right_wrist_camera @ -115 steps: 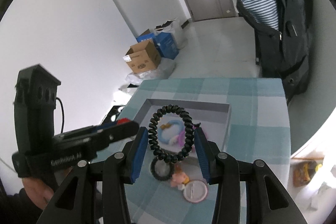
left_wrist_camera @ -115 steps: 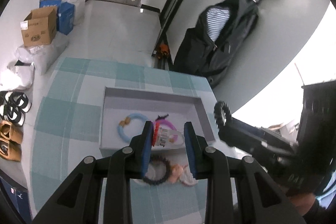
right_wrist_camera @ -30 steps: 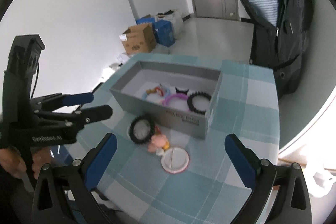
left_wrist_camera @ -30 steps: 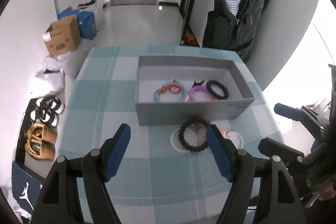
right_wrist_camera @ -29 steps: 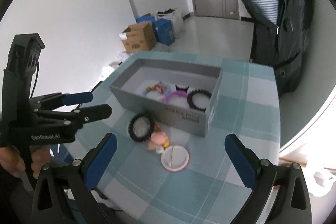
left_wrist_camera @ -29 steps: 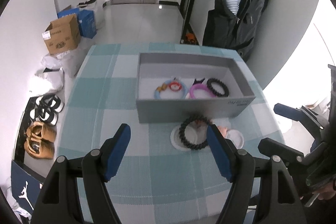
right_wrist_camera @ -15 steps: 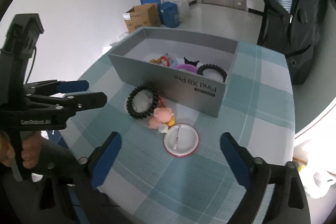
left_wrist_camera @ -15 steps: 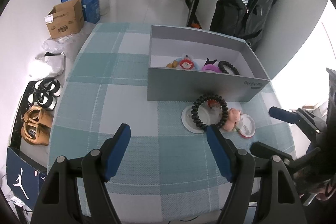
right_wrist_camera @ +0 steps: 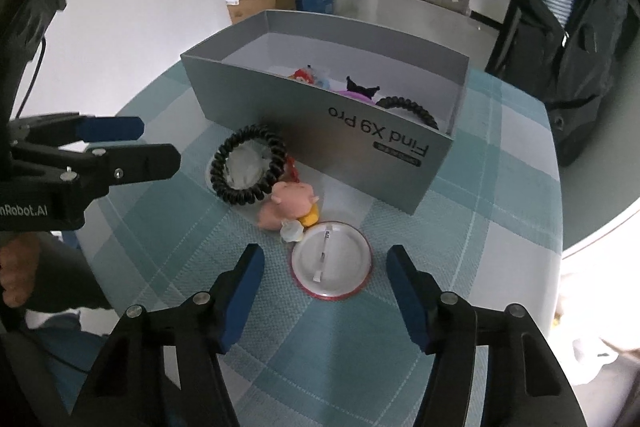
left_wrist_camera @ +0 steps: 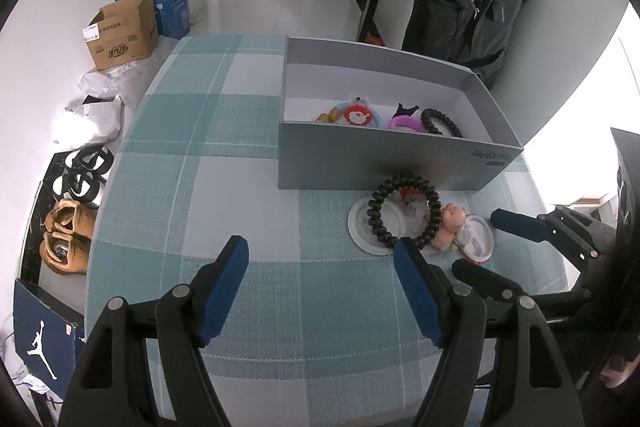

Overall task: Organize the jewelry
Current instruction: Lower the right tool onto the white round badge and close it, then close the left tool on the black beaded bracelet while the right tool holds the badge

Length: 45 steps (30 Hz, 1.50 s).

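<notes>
Sitting inside grey box [left_wrist_camera: 384,159]: blue ring with lion charm [left_wrist_camera: 357,115], pink bracelet [left_wrist_camera: 404,123], black coil band [right_wrist_camera: 408,108]. Lying outside before box wall: second black coil band [right_wrist_camera: 249,165] over white disc [left_wrist_camera: 362,225], pink pig charm [right_wrist_camera: 290,209], round badge [right_wrist_camera: 331,261]. Right gripper [right_wrist_camera: 325,263] closing, straddling badge, pads not touching it. Left gripper [left_wrist_camera: 322,269] gaping, gripping nothing. Checked teal cloth [left_wrist_camera: 208,187] covering table; cardboard box [left_wrist_camera: 122,33], shoes [left_wrist_camera: 66,231] and dark jacket [left_wrist_camera: 472,3] standing around.
</notes>
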{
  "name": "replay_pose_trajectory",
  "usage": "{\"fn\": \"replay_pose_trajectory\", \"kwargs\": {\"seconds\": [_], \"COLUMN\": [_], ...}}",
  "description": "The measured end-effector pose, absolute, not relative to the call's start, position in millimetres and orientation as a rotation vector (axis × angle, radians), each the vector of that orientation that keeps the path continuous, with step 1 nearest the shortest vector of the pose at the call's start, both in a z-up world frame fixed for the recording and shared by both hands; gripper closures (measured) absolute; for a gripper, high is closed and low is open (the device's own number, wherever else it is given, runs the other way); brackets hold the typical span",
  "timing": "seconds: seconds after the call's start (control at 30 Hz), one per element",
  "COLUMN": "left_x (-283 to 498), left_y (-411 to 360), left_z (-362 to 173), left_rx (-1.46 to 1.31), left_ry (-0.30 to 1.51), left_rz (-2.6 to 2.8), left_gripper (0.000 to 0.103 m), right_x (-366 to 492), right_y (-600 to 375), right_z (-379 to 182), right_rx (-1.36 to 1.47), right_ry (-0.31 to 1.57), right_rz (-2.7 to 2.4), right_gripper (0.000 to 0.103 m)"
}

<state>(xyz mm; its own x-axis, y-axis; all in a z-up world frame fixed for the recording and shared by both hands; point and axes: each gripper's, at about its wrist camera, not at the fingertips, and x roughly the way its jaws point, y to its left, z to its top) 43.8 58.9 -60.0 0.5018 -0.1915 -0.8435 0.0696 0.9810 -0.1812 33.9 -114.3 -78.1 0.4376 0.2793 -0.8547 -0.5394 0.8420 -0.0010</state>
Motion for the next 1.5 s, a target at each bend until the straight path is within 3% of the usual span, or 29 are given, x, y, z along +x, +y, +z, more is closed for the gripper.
{"fn": "replay_pose_trajectory", "kwargs": {"seconds": [0.13, 0.27, 1.37, 1.43, 1.5], "left_x": [45.7, 47.5, 70.9, 70.7, 71.0], "left_y": [58.2, 56.6, 25.3, 26.3, 27.5], "left_z": [-61.0, -60.8, -74.0, -74.1, -73.7], "left_rx": [-0.127, -0.131, -0.112, -0.118, -0.116], "left_ry": [1.041, 1.045, 1.120, 1.116, 1.115], "left_rz": [-0.157, -0.165, -0.231, -0.237, -0.244], "left_gripper": [0.032, 0.032, 0.032, 0.037, 0.055], "right_x": [31.3, 32.6, 46.0, 46.9, 46.0], "right_y": [-111.7, -115.0, -155.2, -156.5, -156.7], "right_z": [-78.1, -76.4, -63.6, -62.7, -61.5], "right_rx": [-0.316, -0.313, -0.142, -0.135, -0.133], "right_ry": [0.986, 0.987, 1.015, 1.015, 1.012], "right_rz": [0.524, 0.522, 0.508, 0.509, 0.510], "right_gripper": [0.046, 0.061, 0.061, 0.061, 0.061]}}
